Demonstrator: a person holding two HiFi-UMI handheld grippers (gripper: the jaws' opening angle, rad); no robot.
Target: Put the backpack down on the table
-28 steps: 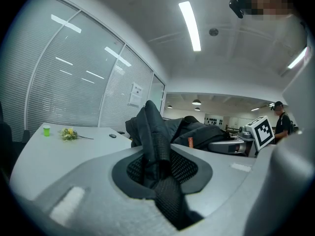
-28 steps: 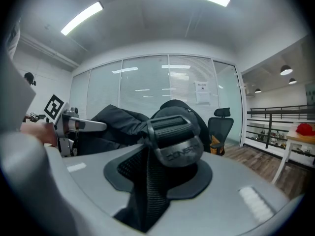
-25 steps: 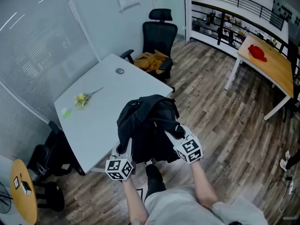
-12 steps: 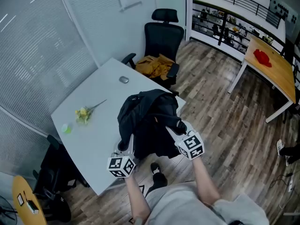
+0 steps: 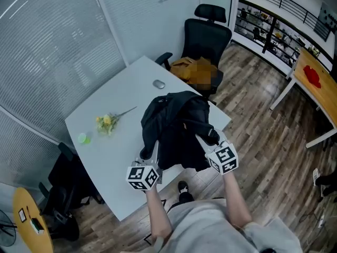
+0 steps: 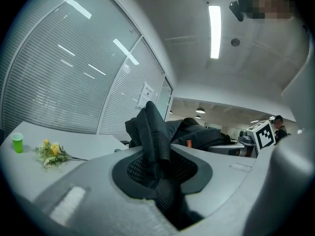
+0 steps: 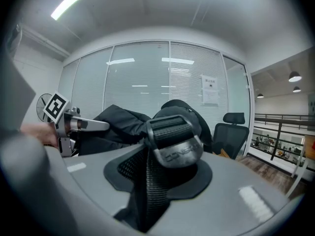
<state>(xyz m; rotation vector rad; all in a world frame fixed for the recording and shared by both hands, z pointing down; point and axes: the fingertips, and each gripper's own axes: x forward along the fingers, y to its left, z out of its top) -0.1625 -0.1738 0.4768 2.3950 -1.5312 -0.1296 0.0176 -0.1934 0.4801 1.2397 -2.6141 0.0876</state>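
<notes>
While both pairs of tongs are busy with the same load, the left gripper (image 6: pixel 157 167) has its jaws clamped on a fold of black mesh strap (image 6: pixel 153 132), which stands up between the pads. The right gripper (image 7: pixel 158 167) is pinched on a band of black webbing that carries a plastic buckle (image 7: pixel 174 141), the buckle sitting just above the jaws. Both straps belong to the black backpack (image 5: pixel 176 130), which hangs slumped between the two grippers in front of the person. The marker cubes sit at its lower left and lower right. From above, the backpack lies over the near edge of the white table (image 5: pixel 108 101), with its lower part reaching past that edge toward the person; I cannot tell whether it touches the top. Farther out on the table, well apart from the bag, lie a small bunch of yellow flowers (image 5: pixel 107 123) and, just beside it, a green cup (image 5: pixel 82 138). A small grey round thing (image 5: pixel 158 84) sits near the far edge. Behind the table stands a black office chair (image 5: pixel 208 36) with something tan heaped on its seat. Off to the right, across the wooden floor (image 5: pixel 258 125), is a wooden desk (image 5: pixel 322 96) with a red item (image 5: pixel 312 76) on it.
</notes>
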